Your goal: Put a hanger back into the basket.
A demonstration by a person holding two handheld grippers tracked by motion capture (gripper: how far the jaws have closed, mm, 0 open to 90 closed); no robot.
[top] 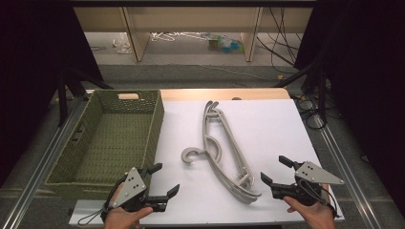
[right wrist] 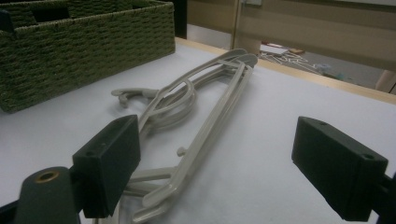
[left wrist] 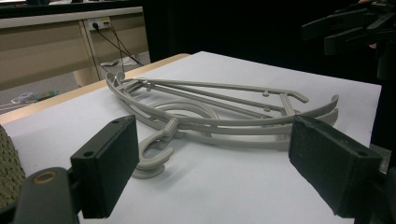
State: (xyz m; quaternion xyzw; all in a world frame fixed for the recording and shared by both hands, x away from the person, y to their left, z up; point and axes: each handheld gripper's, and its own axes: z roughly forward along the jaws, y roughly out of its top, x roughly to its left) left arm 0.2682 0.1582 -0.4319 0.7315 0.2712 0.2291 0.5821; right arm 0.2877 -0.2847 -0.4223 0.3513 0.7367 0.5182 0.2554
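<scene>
The grey hangers (top: 222,150) lie lengthwise away from the person, right of the basket (top: 107,138), their near end just beside the gaping, empty right tongs (top: 276,170), nearer than the equally gaping left tongs (top: 165,179).

Black grippers (top: 165,180), grey triangular plates, trailing cables.

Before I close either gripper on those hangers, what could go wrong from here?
1. The hangers lie stacked and interlocked, hooks overlapping; lifting one may drag the rest along.
2. They lie flat on the white sheet, so jaws coming down could scrape or bunch it instead of getting under an arm.
3. The left gripper sits close to the basket wall; swinging a long hanger that way might knock it.
</scene>
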